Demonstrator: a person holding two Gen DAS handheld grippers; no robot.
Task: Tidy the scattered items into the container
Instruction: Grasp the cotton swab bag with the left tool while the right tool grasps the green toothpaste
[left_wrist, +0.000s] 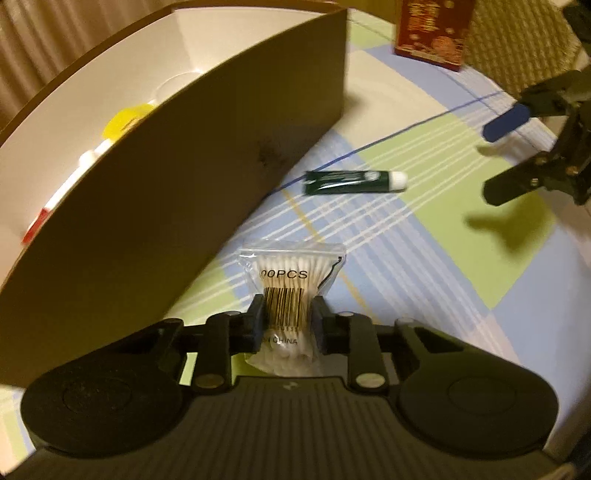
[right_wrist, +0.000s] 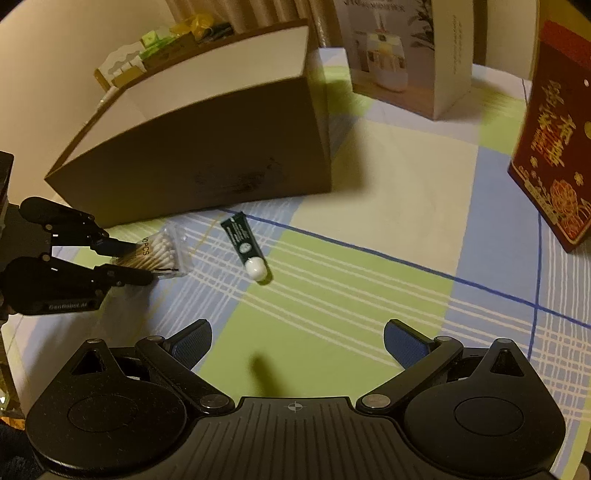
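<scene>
yellow lid (left_wrist: 127, 117) inside box (left_wrist: 207, 155) — left wrist view only

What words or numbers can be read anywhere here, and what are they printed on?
"00PCS": cotton swab bag, first character cut off.
"N CHINA": same bag, lower down.
"GenRobot.AI": left claw body, small.
Gold Chinese characters: red box, unreadable to me.
Green tube and white carton: print too blurred.

A: Left gripper (left_wrist: 287, 317)?
B: Clamped on a swab bag (left_wrist: 290, 284), beside the box (left_wrist: 207, 177) wall.
A: On the cloth (left_wrist: 424, 258)?
B: Green tube (left_wrist: 352, 181), white cap right. Right gripper (left_wrist: 491, 162) gaping, far right. Red carton (left_wrist: 432, 31) behind.
</scene>
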